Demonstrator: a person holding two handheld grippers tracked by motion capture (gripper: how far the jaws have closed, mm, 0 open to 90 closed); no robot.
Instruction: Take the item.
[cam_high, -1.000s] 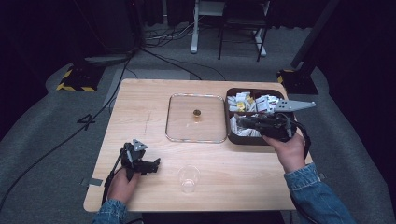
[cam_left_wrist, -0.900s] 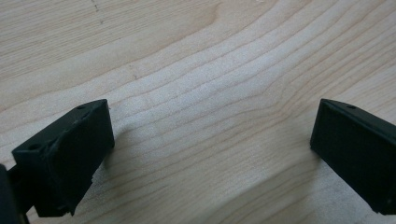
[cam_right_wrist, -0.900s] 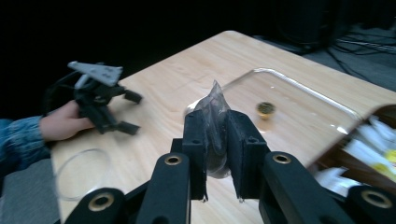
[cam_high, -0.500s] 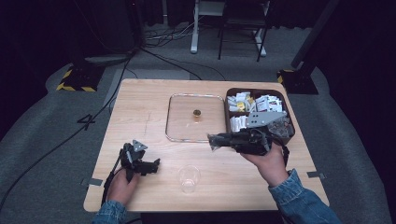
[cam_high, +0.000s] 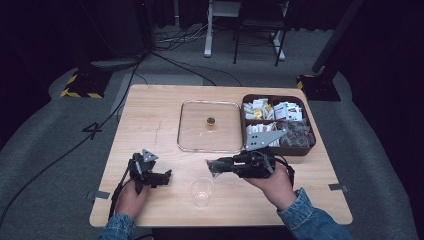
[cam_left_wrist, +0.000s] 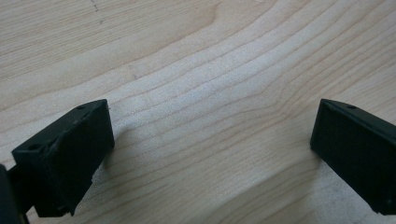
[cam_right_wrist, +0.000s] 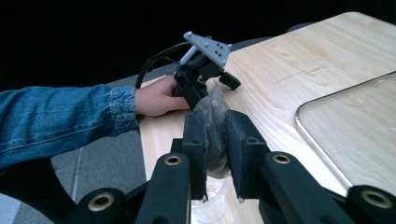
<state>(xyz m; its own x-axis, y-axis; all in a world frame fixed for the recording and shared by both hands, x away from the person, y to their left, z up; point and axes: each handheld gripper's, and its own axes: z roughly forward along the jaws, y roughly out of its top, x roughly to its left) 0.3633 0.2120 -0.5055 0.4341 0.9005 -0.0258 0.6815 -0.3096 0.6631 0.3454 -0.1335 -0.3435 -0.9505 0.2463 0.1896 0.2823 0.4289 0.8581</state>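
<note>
Right gripper (cam_right_wrist: 215, 140) pinching clear crinkled packet (cam_right_wrist: 212, 109) (contents possibly dark), above cup (cam_high: 201, 191)

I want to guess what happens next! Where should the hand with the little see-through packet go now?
Probably a bit further over the clear cup. The right gripper is shut on the small packet, which hangs just beside and above the cup, not yet over its mouth.

A light wooden table (cam_high: 150, 115) stands on grey carpet (cam_high: 45, 150) in a dark room.
</note>
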